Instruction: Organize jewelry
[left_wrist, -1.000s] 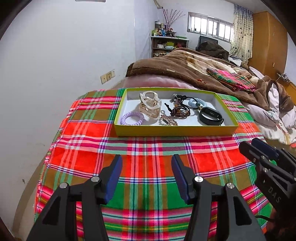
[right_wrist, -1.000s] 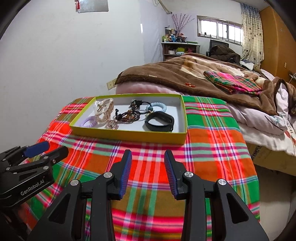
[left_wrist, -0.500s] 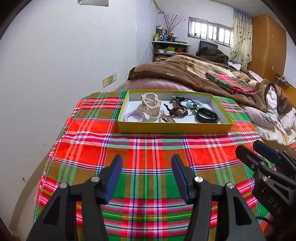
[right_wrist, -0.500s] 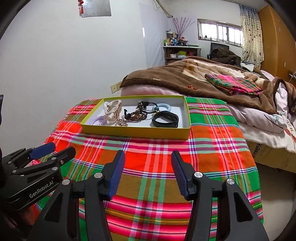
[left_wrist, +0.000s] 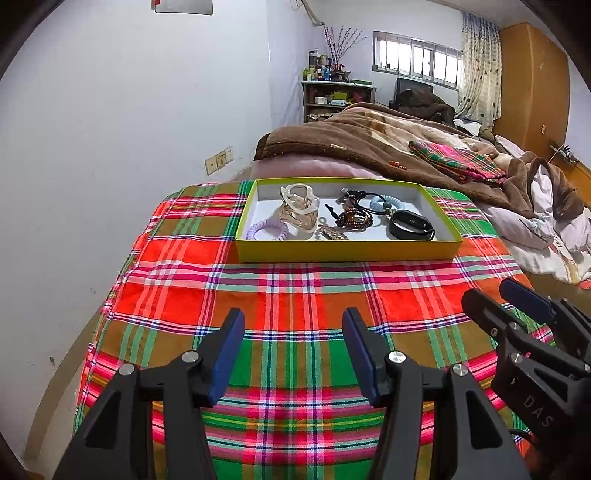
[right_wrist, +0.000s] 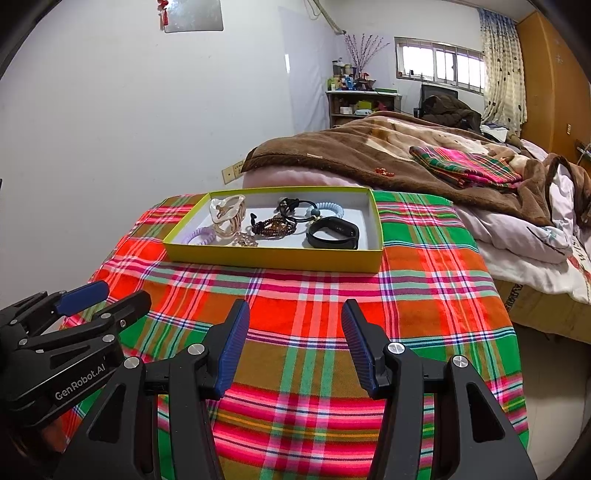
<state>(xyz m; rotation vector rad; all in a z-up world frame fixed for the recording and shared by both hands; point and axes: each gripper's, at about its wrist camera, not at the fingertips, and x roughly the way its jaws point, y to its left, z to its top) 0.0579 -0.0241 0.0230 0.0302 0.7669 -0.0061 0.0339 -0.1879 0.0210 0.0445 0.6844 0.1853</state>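
2 grippers, left gripper (left_wrist: 292, 352) and right gripper (right_wrist: 294, 345), pulled back toward the near edge of the plaid cloth (left_wrist: 295, 295), jaws spread, holding nothing. Left all jewelry heaped in the far yellow tray (left_wrist: 347, 251); looked finished or paused.

Bare plaid cloth (left_wrist: 295, 295) lies open up to the yellow tray (left_wrist: 347, 254), whose low wall rings the jewelry
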